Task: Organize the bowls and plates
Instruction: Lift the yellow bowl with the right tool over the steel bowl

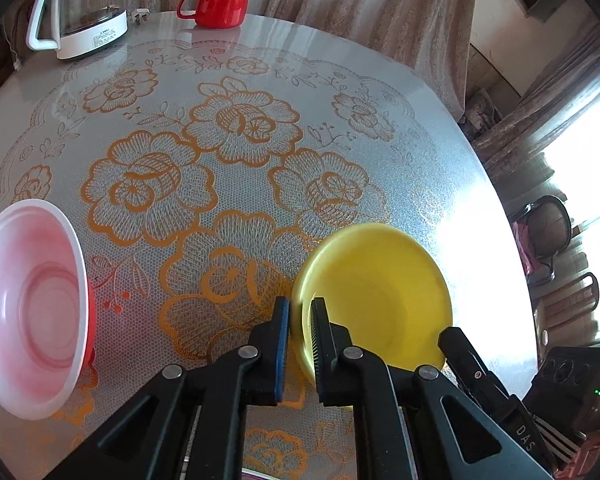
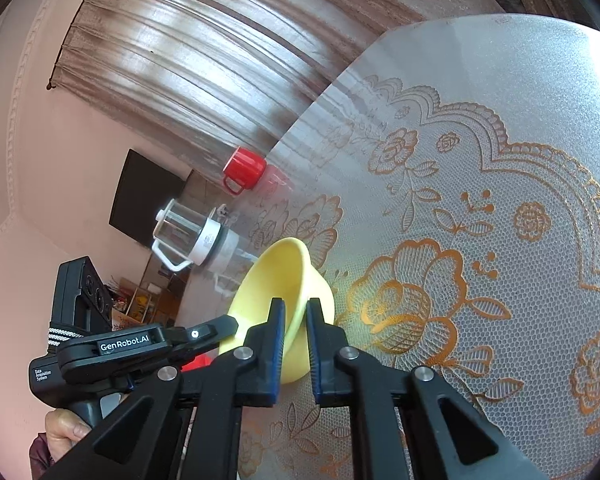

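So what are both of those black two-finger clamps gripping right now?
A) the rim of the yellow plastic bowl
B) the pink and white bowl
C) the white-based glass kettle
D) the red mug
A: the left gripper and the right gripper each have their fingers closed on the rim of the yellow plastic bowl, at different spots.

Both wrist views closely share yellow bowl (image 1: 374,292), seemingly opposite sides.

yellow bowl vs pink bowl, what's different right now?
Colour: the yellow bowl is opaque yellow; the pink bowl is pale pink inside with a white rim.
Grip: the left gripper and right gripper both pinch the yellow bowl's rim; the pink bowl is untouched.
Both are round.
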`<state>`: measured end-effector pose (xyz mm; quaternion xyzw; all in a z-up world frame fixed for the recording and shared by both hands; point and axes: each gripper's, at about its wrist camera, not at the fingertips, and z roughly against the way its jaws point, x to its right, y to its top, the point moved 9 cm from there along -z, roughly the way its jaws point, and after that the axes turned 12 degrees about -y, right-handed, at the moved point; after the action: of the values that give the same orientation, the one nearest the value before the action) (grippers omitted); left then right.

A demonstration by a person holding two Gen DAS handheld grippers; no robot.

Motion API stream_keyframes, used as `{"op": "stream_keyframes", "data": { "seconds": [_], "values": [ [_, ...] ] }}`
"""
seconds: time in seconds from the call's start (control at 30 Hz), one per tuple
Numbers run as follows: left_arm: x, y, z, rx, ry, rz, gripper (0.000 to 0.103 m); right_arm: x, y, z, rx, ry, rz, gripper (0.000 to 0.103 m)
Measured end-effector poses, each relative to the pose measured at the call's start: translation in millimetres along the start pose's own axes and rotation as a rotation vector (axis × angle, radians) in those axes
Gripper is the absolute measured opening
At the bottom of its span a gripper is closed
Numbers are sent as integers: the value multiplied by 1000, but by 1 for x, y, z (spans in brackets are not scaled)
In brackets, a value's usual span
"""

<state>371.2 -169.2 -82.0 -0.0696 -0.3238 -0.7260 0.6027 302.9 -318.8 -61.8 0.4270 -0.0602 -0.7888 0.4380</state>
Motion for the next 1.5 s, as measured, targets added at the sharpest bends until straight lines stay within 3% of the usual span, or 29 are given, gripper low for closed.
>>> {"op": "stream_keyframes", "data": {
  "seconds": [0.33,0.53,0.67,0.8,0.97,1.3,1.5],
  "values": [
    [14,-9,24,63,-20,-63,9,2,1,2,16,-31,32,9],
    [22,-15,62,141,-64,-97,9,-14,1,12,23,88,48,9],
    [26,-22,88,197,-55,-130,9,-30,-1,23,26,180,85,9],
    [26,-35,105,226,-69,-127,9,-39,-9,25,-12,257,83,9],
    [20,-46,108,230,-51,-109,10,-41,-15,21,-49,279,61,9],
    [30,-52,150,319,-80,-155,9,-68,-18,47,-24,291,88,9],
    [17,-66,170,336,-112,-121,9,-87,-30,59,-35,290,131,9]
  ]
}}
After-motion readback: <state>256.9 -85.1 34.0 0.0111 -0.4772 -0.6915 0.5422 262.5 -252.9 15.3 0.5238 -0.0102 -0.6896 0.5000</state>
